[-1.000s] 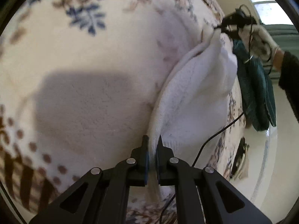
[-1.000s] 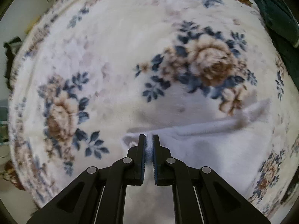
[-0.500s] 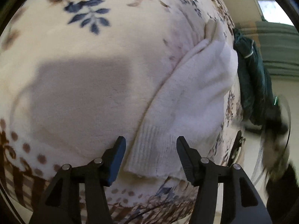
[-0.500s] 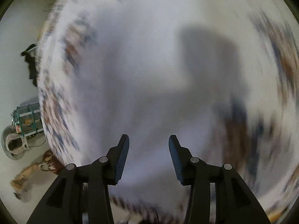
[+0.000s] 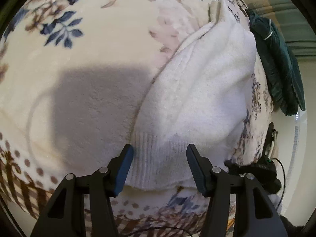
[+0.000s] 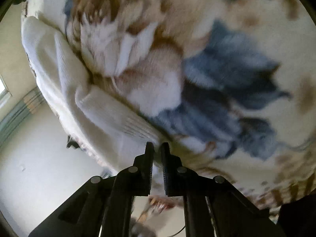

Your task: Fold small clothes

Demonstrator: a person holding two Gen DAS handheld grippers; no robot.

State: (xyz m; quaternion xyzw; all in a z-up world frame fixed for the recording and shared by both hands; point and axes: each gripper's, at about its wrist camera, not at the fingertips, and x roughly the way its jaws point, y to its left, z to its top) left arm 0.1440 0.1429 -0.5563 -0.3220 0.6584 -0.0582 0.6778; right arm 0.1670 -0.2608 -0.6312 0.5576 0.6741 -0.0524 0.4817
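A white fuzzy sock [image 5: 197,98] lies folded on the floral blanket [image 5: 88,88], its ribbed cuff nearest me. My left gripper [image 5: 159,152] is open just above the cuff, one finger on each side, holding nothing. In the blurred right wrist view the same sock [image 6: 94,106] runs along the blanket's edge at left. My right gripper [image 6: 157,147] has its jaws nearly together at the sock's ribbed cuff and the blanket edge; whether cloth is pinched between them does not show.
A dark green garment [image 5: 280,65] lies at the blanket's far right edge. A black device with a cable [image 5: 264,167] sits at the right, beyond the sock. Pale floor [image 6: 39,148] shows past the blanket edge.
My left gripper opened and let go of the sock, which now lies flat. My right gripper released its end, swung fast across the blanket, and its jaws closed near the cuff.
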